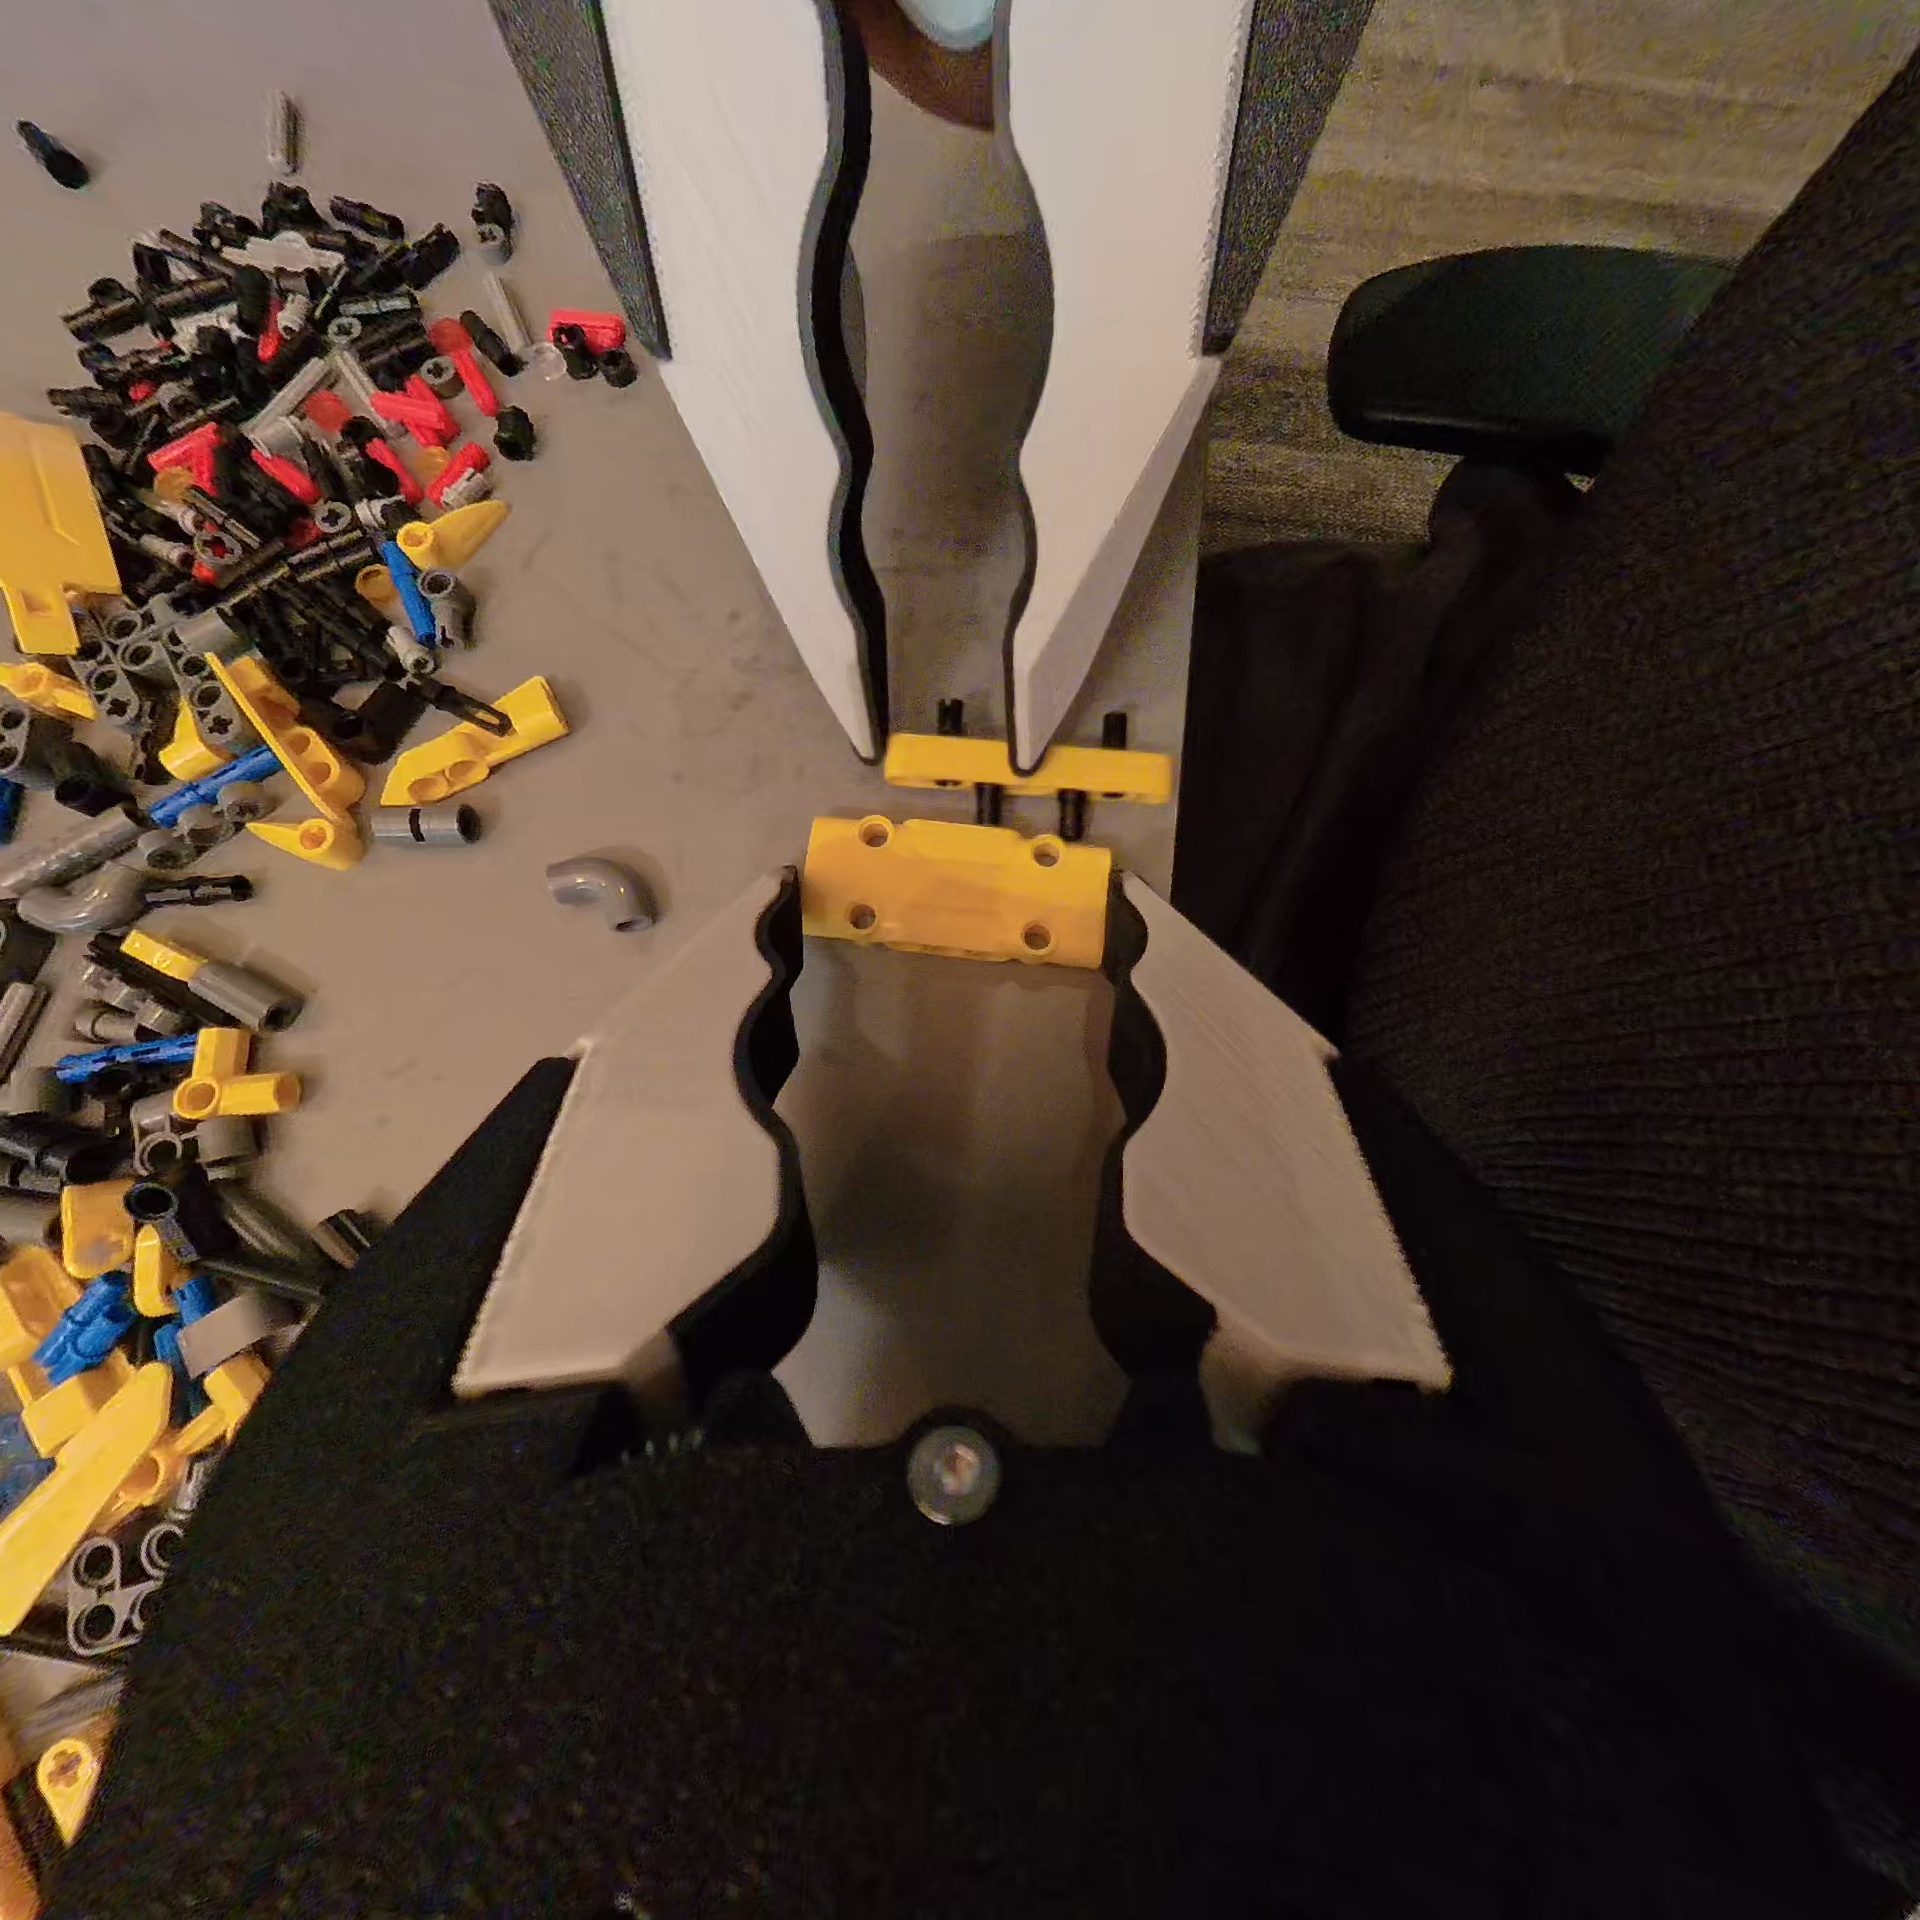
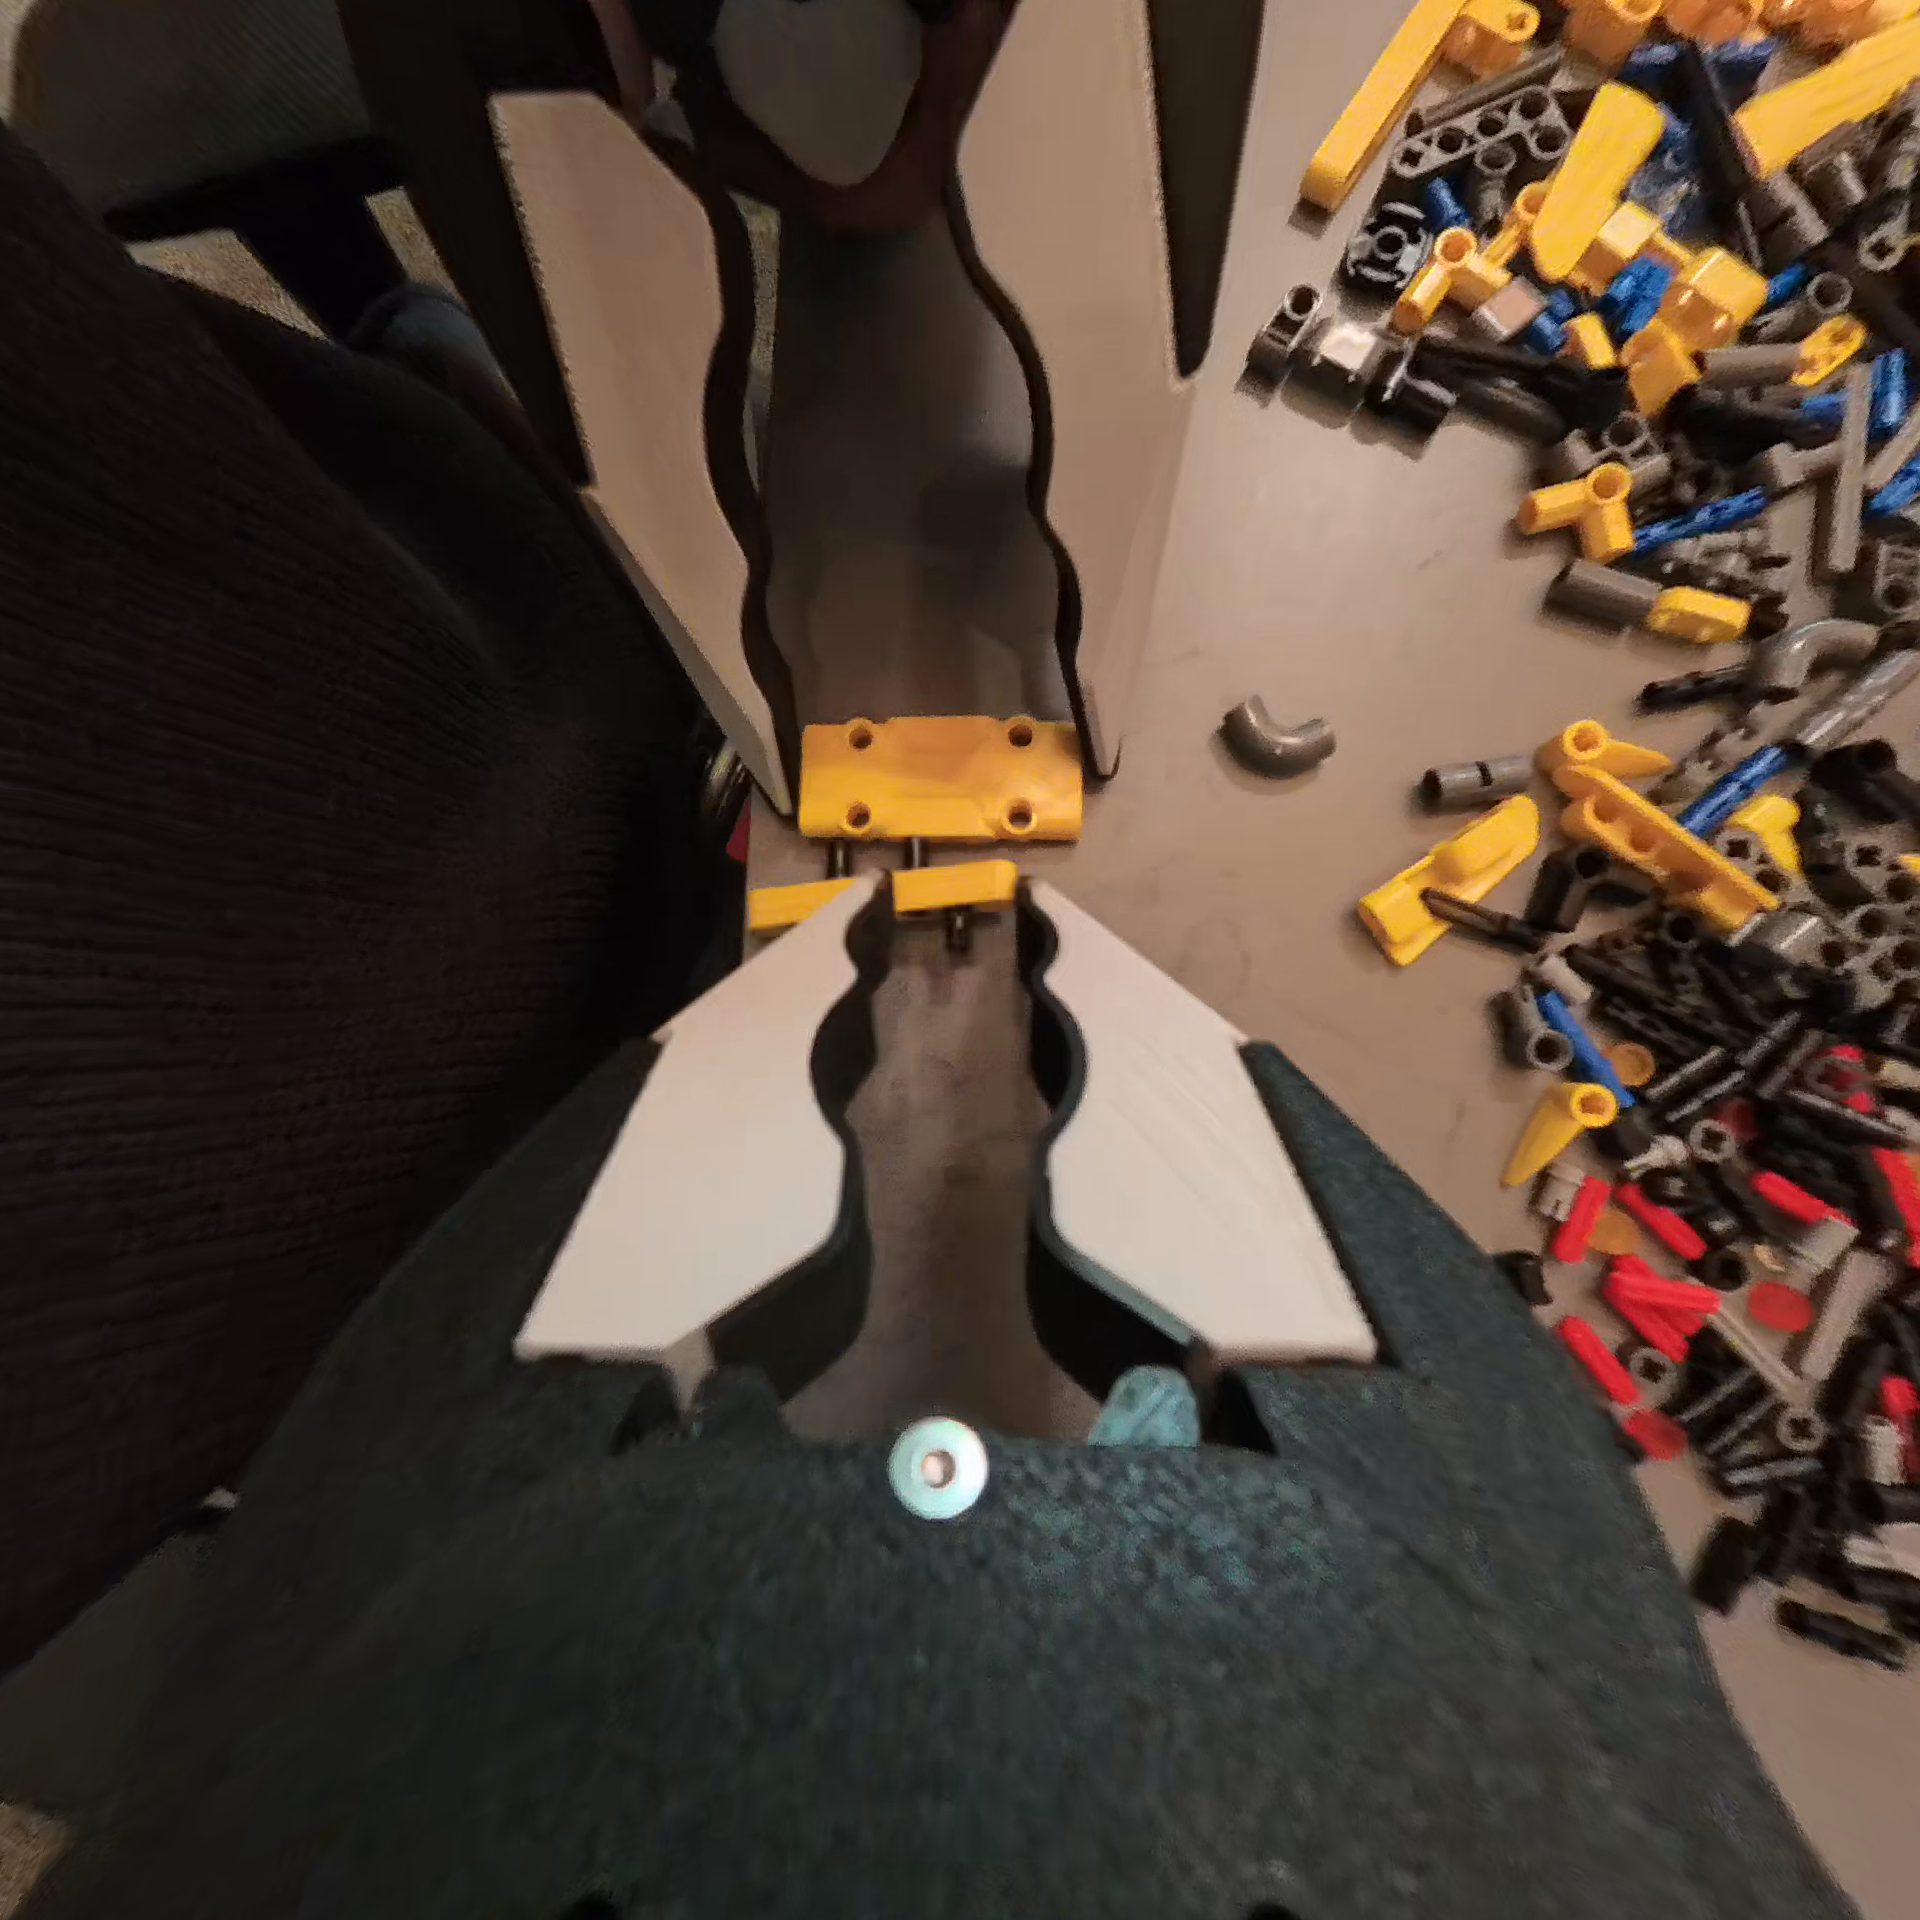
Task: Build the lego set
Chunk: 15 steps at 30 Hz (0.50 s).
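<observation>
My left gripper (image 1: 956, 906) is shut on a yellow block with four holes (image 1: 951, 878), gripped by its two ends just above the grey table (image 1: 644, 665). My right gripper (image 2: 948, 889) is shut on a thin yellow beam (image 2: 954, 883) with black pins (image 2: 956, 930) through it. The beam sits edge to edge with the block (image 2: 940, 790), and two pins (image 1: 987, 802) bridge the small gap between them. In the left wrist view the right gripper (image 1: 948, 756) comes in from the top, holding the beam (image 1: 1101, 774). In the right wrist view the left gripper (image 2: 940, 774) comes in from the top.
A large pile of loose black, yellow, red, blue and grey building pieces (image 1: 208, 520) covers the table beside the grippers and also shows in the right wrist view (image 2: 1714, 727). A grey elbow piece (image 1: 603, 894) lies alone nearby. A black office chair (image 1: 1662, 935) stands past the table edge. My two grippers' fingertips are within a few centimetres of each other.
</observation>
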Each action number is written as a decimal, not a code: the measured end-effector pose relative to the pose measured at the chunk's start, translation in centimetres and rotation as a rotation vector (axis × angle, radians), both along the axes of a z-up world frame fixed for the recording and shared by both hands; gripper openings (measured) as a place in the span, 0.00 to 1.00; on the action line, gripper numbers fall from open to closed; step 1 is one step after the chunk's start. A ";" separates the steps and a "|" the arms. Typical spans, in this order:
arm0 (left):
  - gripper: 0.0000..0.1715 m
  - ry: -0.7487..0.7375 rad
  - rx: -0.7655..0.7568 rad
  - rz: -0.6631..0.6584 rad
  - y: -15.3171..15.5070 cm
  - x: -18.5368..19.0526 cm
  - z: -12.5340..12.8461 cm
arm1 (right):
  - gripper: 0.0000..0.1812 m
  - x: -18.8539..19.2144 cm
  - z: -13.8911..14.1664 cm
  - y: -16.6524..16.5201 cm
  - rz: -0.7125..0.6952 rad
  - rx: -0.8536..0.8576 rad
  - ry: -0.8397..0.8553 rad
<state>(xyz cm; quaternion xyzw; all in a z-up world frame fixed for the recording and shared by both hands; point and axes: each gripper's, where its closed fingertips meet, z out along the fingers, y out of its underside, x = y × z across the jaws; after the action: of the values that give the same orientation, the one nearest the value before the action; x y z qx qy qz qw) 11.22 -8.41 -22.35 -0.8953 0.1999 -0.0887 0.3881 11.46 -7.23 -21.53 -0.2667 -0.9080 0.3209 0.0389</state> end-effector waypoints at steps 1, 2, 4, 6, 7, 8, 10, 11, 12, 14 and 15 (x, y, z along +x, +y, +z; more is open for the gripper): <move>0.34 0.001 0.000 0.000 0.0 0.0 0.0 | 0.10 0.1 0.1 -0.2 0.023 0.009 0.002; 0.34 0.002 0.001 0.000 0.0 0.0 0.0 | 0.10 0.1 0.0 -0.5 0.035 0.021 0.005; 0.34 0.007 0.003 0.003 0.0 0.0 0.0 | 0.05 -0.4 -0.3 -0.4 0.011 0.045 0.028; 0.34 0.010 0.003 0.008 0.0 0.0 0.0 | 0.03 -0.9 -0.3 0.0 -0.023 0.045 0.071; 0.34 0.009 0.003 0.008 0.0 0.0 0.0 | 0.04 -1.2 -0.2 0.5 -0.048 0.039 0.089; 0.34 0.006 0.002 0.009 0.0 0.0 0.0 | 0.09 -1.4 -0.1 0.9 -0.069 0.020 0.105; 0.34 -0.006 -0.001 0.009 0.0 -0.1 0.0 | 0.21 -1.2 0.8 1.3 -0.081 -0.065 0.141; 0.34 -0.013 -0.003 0.009 0.0 -0.1 0.0 | 0.21 -0.9 1.3 1.2 -0.066 -0.119 0.154; 0.34 -0.017 -0.004 0.009 0.0 -0.1 0.0 | 0.25 -0.5 1.8 1.1 -0.048 -0.173 0.164; 0.34 -0.018 -0.005 0.008 0.1 -0.1 0.0 | 0.36 0.4 2.4 0.6 0.003 -0.254 0.158; 0.34 -0.016 -0.004 0.008 0.1 -0.1 0.0 | 0.38 0.7 2.4 0.4 0.025 -0.268 0.151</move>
<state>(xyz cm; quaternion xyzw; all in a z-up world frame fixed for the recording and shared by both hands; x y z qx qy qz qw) 11.15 -8.31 -22.32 -0.8961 0.1930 -0.0948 0.3882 12.13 -6.80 -19.12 -0.2331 -0.8548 0.4588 0.0669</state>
